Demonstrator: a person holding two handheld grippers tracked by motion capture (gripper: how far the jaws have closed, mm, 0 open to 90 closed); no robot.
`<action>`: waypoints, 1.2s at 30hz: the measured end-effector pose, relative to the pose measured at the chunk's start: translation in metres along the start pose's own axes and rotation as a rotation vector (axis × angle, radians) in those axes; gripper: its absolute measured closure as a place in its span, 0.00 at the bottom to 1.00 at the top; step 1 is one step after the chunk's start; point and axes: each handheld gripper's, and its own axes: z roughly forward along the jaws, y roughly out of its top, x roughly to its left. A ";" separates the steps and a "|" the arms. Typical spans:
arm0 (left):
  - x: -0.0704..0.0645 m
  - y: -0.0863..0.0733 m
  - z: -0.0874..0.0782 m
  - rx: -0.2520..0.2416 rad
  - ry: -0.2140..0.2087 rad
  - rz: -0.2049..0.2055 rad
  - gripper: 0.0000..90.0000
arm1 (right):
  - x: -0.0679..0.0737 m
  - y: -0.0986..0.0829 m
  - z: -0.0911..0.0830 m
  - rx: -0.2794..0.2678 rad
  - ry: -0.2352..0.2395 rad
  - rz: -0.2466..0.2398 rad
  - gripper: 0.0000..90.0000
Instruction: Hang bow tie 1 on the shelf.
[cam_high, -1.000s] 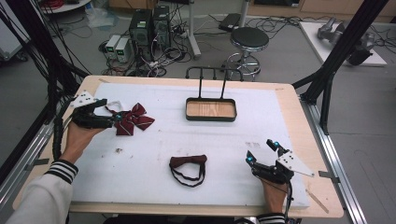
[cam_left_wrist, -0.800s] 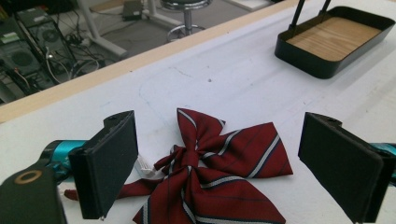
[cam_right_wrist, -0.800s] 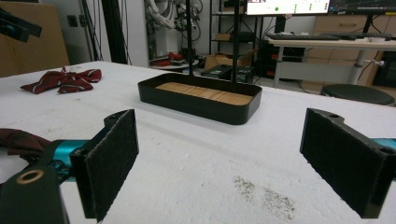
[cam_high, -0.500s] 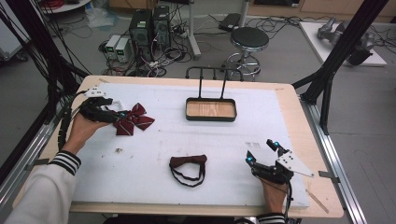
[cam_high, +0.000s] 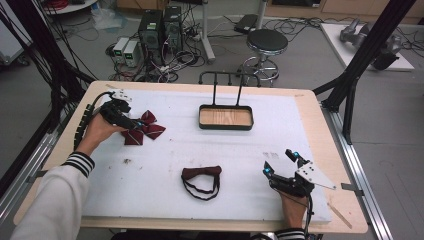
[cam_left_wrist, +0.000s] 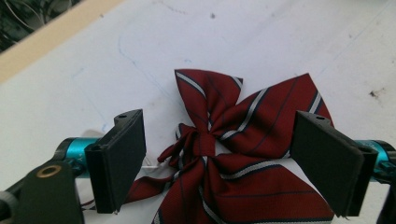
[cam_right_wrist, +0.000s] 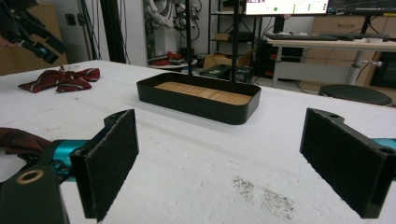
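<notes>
A striped dark red bow tie (cam_high: 144, 127) lies on the white mat at the far left. My left gripper (cam_high: 131, 123) hangs over it, open, its jaws wide on either side of the bow's knot (cam_left_wrist: 204, 142). A second, plain dark red bow tie (cam_high: 201, 174) with a black strap lies near the front middle. My right gripper (cam_high: 282, 164) rests open at the front right, nothing between its jaws. A black tray with a wooden floor (cam_high: 226, 126) stands at the back middle, and it lies straight ahead in the right gripper view (cam_right_wrist: 201, 109).
A black rack (cam_high: 228, 80) rises behind the tray. The white mat (cam_high: 165, 150) covers most of the wooden table. Dark specks (cam_right_wrist: 266, 196) mark the mat just ahead of my right gripper. A stool (cam_high: 267, 42) and computer boxes stand on the floor beyond the table.
My left hand has turned and moved slightly back over the striped bow tie. The right gripper has stayed still.
</notes>
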 end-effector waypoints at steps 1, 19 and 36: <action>0.000 0.001 0.002 0.019 0.000 -0.001 0.22 | 0.000 0.000 0.000 0.000 0.001 0.000 0.12; 0.015 0.009 0.023 0.177 -0.013 -0.058 0.31 | -0.001 0.000 0.000 -0.004 0.003 0.006 0.12; 0.015 0.010 0.033 0.229 -0.028 -0.078 0.41 | -0.002 0.000 0.000 0.003 0.002 0.013 0.12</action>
